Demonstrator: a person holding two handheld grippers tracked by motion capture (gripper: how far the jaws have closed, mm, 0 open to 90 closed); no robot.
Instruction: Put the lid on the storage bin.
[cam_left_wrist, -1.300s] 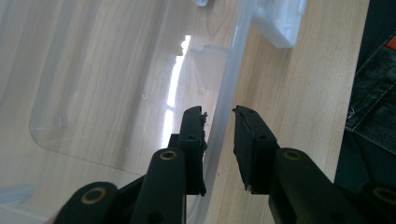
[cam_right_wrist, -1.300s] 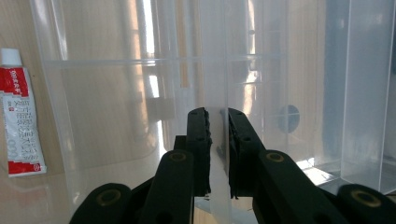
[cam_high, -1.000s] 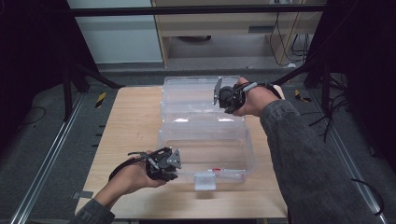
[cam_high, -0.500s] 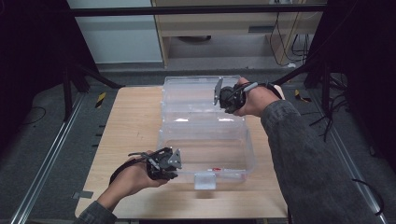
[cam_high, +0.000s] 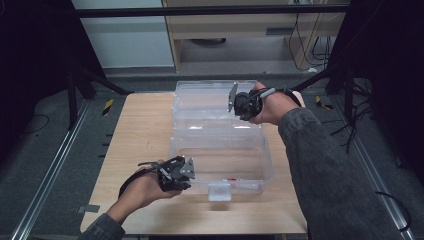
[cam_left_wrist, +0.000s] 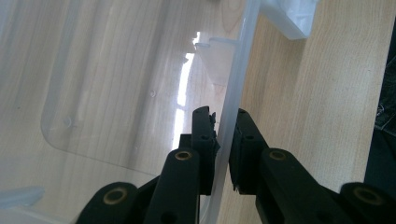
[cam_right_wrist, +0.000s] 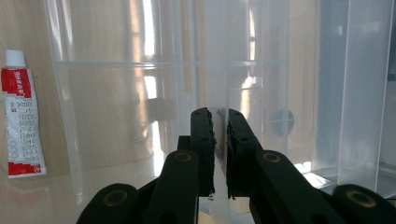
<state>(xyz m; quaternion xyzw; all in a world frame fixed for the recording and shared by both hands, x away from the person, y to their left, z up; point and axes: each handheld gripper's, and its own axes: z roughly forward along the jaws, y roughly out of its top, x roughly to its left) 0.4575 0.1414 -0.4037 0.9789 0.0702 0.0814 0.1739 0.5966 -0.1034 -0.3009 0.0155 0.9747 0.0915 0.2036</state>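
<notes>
A clear plastic storage box (cam_high: 220, 160) sits open on the wooden table (cam_high: 140, 130), its lid (cam_high: 210, 100) standing up at the far side. Your left gripper (cam_left_wrist: 223, 140) pinches the box's near-left rim, jaws pressed on the thin wall. Your right gripper (cam_right_wrist: 218, 126) clamps the raised lid's edge. A red-and-white tube (cam_right_wrist: 21, 116) lies inside the box.
</notes>
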